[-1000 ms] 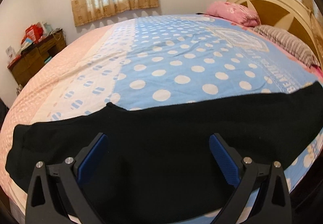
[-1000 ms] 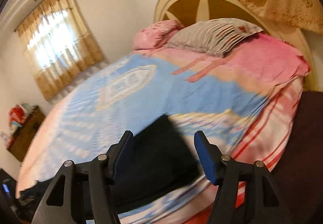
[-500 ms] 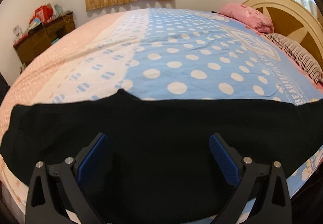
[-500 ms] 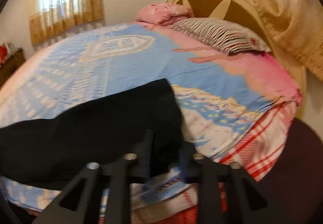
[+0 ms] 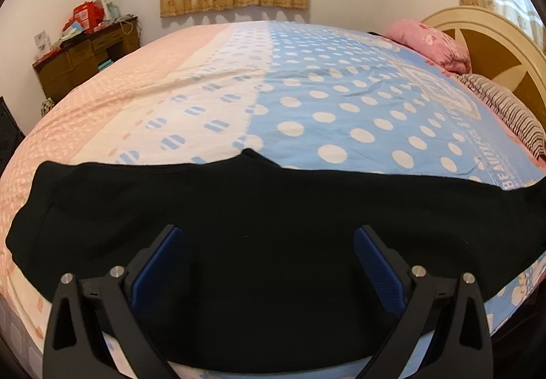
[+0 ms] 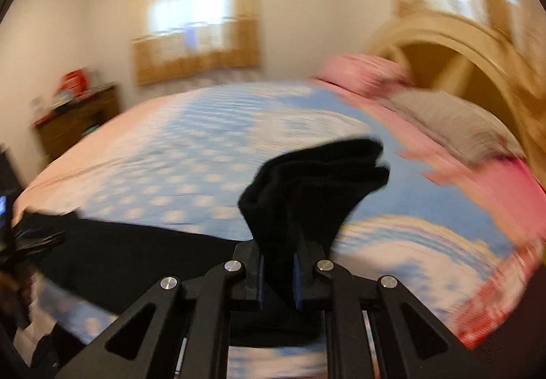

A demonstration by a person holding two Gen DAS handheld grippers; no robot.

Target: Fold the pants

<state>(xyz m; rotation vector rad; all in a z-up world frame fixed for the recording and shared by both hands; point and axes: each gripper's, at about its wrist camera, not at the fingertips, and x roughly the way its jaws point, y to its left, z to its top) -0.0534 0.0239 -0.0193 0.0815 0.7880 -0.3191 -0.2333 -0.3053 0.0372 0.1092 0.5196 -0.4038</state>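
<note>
Left hand-held gripper (image 5: 268, 271), matte black angular finger arms with triangular cut-outs, ribbed blue pads (image 5: 375, 271), silver screw heads, right hand-held gripper (image 6: 278, 276) same black frame, blue-edged pads, round silver screws

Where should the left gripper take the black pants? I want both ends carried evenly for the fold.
Judging by how they lie, take the black pants at the flat left-end edge, coming from the near bedside. The right gripper, jaws closing, already pinches the other end; the left gripper stands open.
</note>
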